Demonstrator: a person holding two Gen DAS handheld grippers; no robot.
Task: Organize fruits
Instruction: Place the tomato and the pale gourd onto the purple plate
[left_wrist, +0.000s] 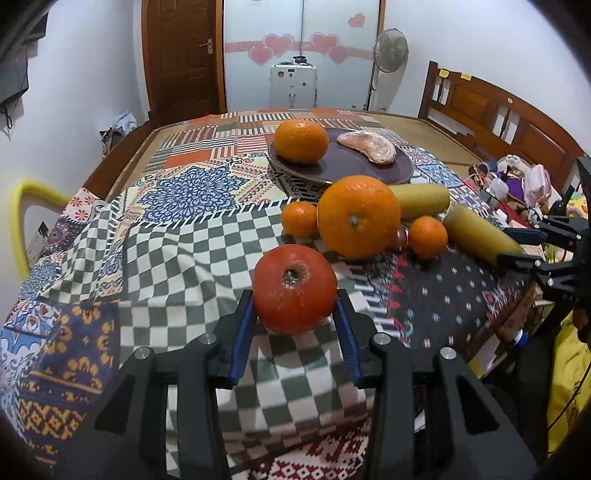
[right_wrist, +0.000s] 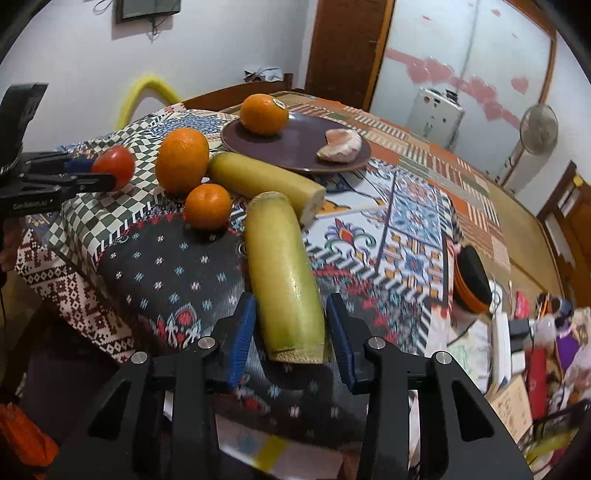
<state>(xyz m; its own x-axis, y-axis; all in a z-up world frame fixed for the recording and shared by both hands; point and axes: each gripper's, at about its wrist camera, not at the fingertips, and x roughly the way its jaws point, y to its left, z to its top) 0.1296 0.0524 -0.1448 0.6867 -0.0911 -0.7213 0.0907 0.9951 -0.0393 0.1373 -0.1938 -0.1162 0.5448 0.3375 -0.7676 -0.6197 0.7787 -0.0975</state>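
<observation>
Blue-padded fingers of the left gripper (left_wrist: 295, 317) pinch the red tomato (left_wrist: 294, 288) just above the checkered cloth (left_wrist: 177, 258), while the right gripper (right_wrist: 290, 326) brackets the near end of a yellow banana (right_wrist: 282, 273) running lengthwise away toward the brown plate (right_wrist: 295, 147), contact unclear.

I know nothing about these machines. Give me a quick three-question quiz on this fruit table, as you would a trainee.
1. Pick one: the left claw holds A a lemon, B a tomato, C an apple.
2. True or false: the plate is empty.
3. How many oranges lie on the cloth, off the plate?

Key
1. B.
2. False: it bears an orange and a peeled piece.
3. Three: one big, two small.
</observation>
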